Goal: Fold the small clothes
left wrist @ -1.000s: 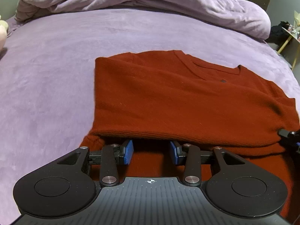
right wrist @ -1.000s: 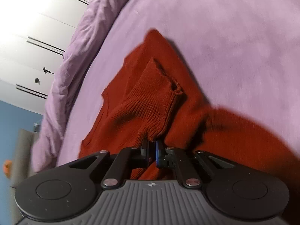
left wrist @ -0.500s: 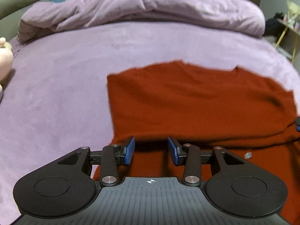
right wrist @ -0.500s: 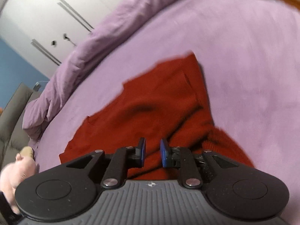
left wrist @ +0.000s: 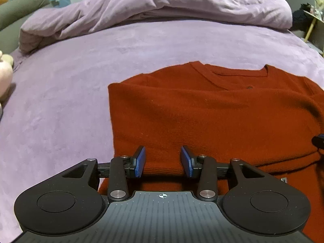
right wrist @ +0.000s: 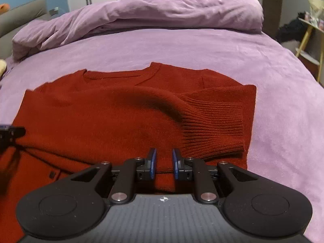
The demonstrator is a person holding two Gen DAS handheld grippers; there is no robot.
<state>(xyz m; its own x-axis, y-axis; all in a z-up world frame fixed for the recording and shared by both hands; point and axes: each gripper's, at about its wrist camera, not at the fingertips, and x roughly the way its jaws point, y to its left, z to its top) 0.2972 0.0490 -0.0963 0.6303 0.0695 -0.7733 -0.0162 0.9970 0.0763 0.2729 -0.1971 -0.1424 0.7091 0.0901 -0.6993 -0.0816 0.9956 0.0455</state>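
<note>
A rust-red knit sweater (left wrist: 202, 117) lies flat on the purple bed, neckline away from me. Its left side is folded in to a straight edge. In the right wrist view the same sweater (right wrist: 101, 117) has its ribbed sleeve cuff (right wrist: 212, 129) lying across its right side. My left gripper (left wrist: 163, 162) is open just over the sweater's near fold, with nothing pinched. My right gripper (right wrist: 164, 165) hovers over the near hem beside the cuff, its jaws a narrow gap apart and empty. Each gripper's tip shows at the edge of the other's view.
A bunched purple duvet (left wrist: 162, 6) runs along the far side of the bed. A pale plush toy (left wrist: 5, 75) sits at the left edge. A yellow-legged shelf (right wrist: 309, 32) stands off the bed's right side, with white wardrobe doors behind.
My right gripper let go of the sleeve cuff, which now rests on the sweater, then rolled upright and drew back. My left gripper stayed open and shifted only slightly.
</note>
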